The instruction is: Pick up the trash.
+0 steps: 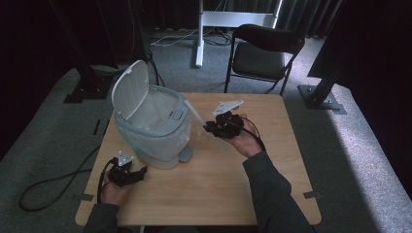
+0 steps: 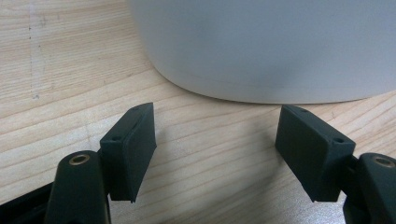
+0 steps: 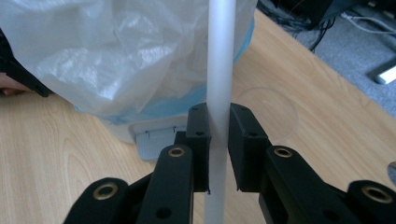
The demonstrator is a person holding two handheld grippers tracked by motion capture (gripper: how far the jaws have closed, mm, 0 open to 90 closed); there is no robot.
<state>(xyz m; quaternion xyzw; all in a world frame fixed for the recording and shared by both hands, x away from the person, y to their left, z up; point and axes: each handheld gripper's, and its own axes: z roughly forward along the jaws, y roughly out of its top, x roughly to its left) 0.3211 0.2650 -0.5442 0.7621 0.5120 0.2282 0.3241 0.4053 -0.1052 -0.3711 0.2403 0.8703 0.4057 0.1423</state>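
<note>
Right claw [image 3: 218, 140] clamped on white tube [image 3: 219, 56]; left claw [image 2: 217, 149] wide, empty

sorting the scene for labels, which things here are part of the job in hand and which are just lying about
In the job:
white tube, clamped in the right gripper
bin with its lid up and plastic liner
left gripper, open by the bin's base

Lying about:
folding chair
white stand
floor cable
</note>
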